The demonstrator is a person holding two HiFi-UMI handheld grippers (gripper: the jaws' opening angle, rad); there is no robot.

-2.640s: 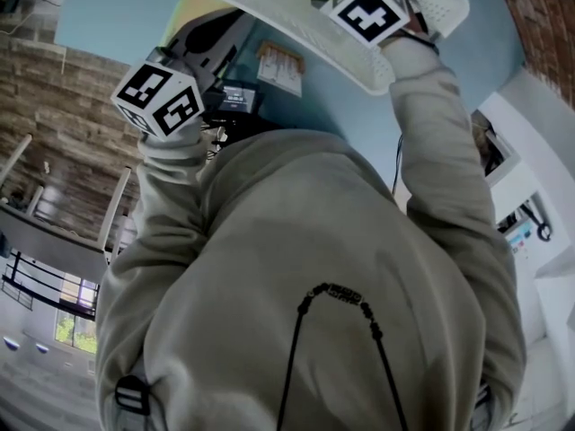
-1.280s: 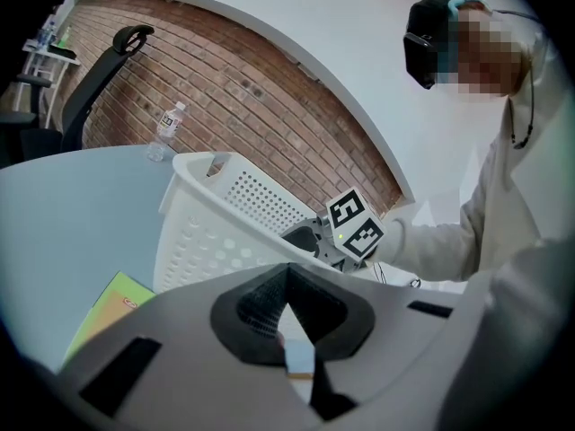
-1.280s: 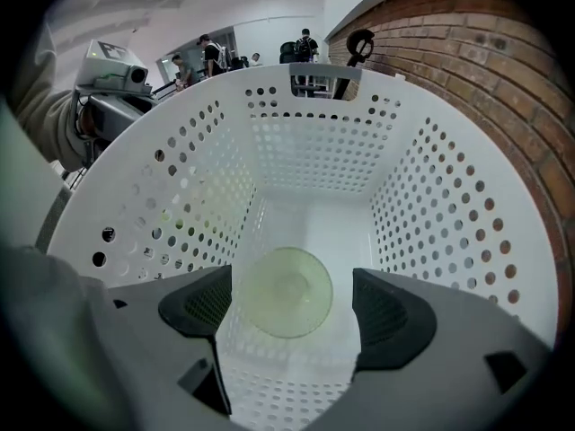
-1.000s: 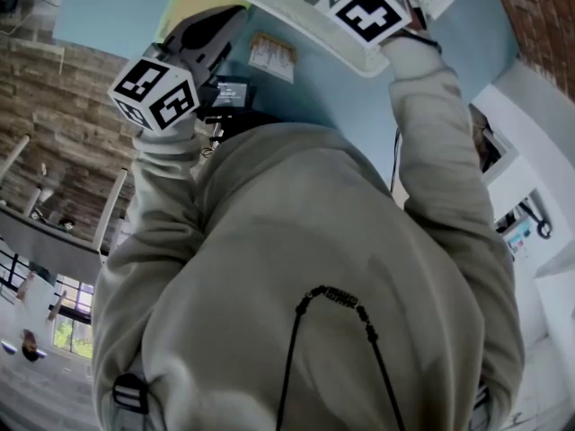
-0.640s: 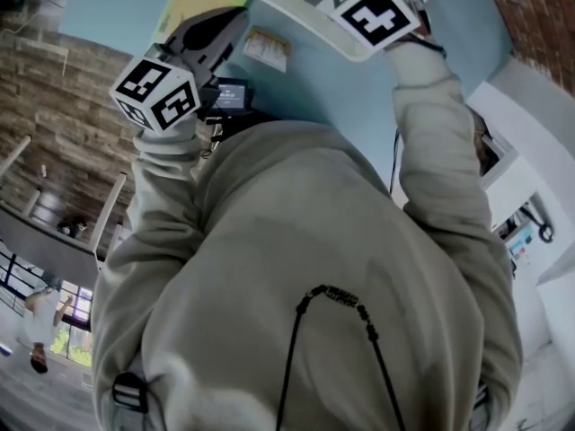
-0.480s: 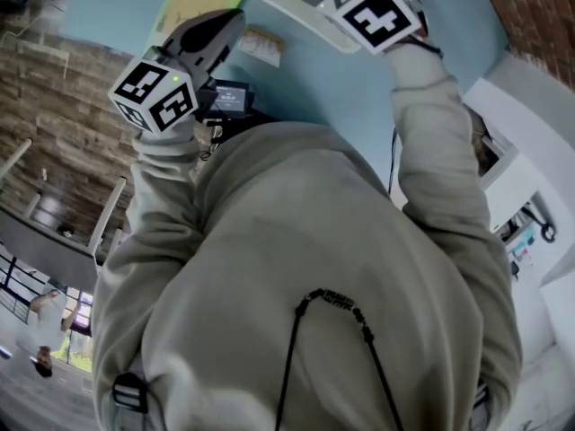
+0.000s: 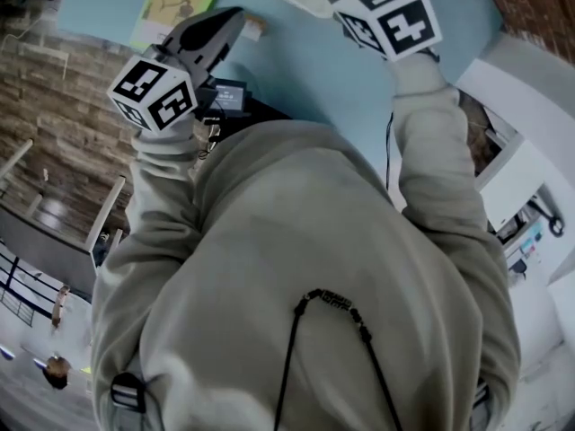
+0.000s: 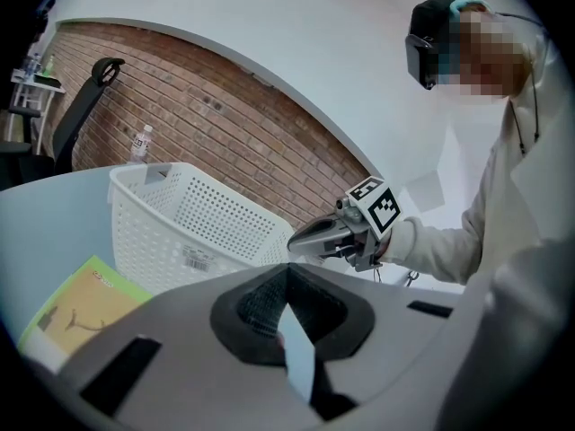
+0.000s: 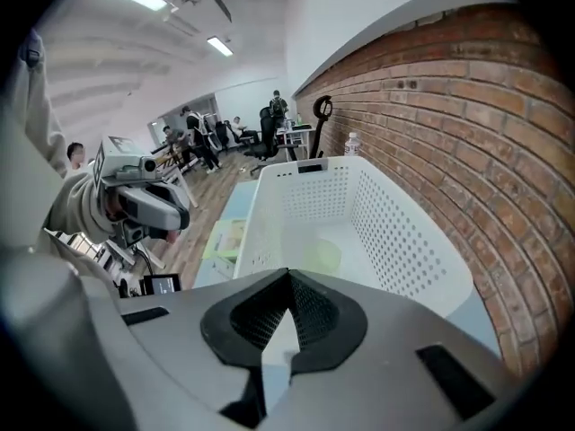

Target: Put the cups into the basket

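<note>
Pale blue table [image 7: 310, 65] with white basket [image 9: 395, 232] beside brick wall [image 9: 490, 97]

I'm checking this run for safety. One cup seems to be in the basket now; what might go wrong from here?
The right gripper, its jaws just closed on nothing, hangs close above the white basket; a careless swing might clip the rim and shove the basket. That could upset the pale green cup loose inside it. The left gripper, also shut and empty, is nearby, so the two might collide.
</note>
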